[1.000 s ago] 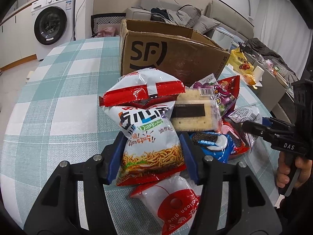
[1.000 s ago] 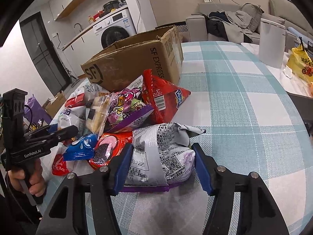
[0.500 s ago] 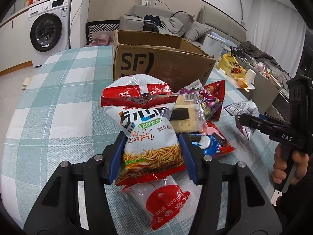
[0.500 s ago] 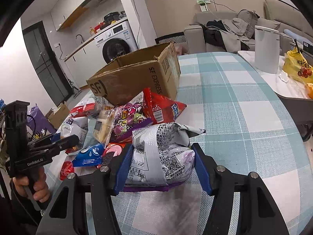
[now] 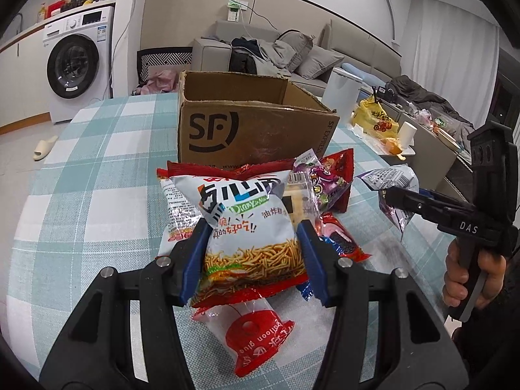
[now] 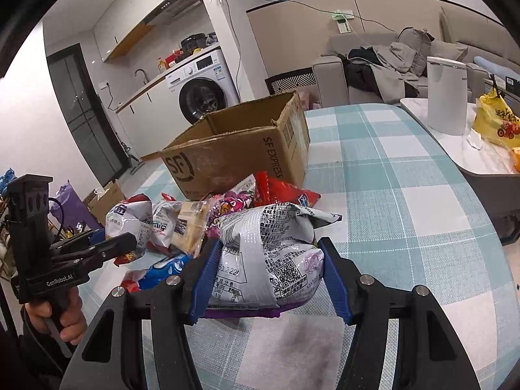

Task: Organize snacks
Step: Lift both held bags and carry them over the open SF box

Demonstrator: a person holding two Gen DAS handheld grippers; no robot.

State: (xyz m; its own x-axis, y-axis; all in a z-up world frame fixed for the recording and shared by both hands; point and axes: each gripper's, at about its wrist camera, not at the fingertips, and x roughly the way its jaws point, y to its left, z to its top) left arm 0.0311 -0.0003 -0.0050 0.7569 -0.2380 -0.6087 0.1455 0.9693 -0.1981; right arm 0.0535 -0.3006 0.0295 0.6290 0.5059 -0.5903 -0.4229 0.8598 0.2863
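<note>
While both grippers hold a packet each, the relation that matters is where the open cardboard box [image 5: 256,123] stands from them: beyond the snack pile, straight ahead of the left gripper [image 5: 252,253] and ahead and a little left of the right gripper [image 6: 269,276].

Left gripper: jaws at a middling width, blue pads pressing both sides of a white noodle-snack bag [image 5: 240,227]. The bag's long axis runs away from the gripper, toward the box; its top edge points at the box's printed front wall. It seems lifted clear of the pile, though contact beneath is hidden.

Right gripper: jaws closed on a silver-and-purple packet [image 6: 269,260], back side up with printed text and a code square. The packet lies crosswise between the pads, crumpled top toward the box.

Box as landmark: its mouth faces up, flaps out of the way. The remaining pile [image 6: 208,214] lies against its near wall on the checked table [image 6: 406,195]: a red packet, a purple candy bag, a clear cracker pack, a blue cookie pack. A red-and-clear balloon-glue pack [image 5: 253,331] lies nearest the left gripper, farthest from the box.

Judgement: the left gripper looks nearer the box and squarer to its opening. Either packet must rise above the near wall before going forward.
</note>
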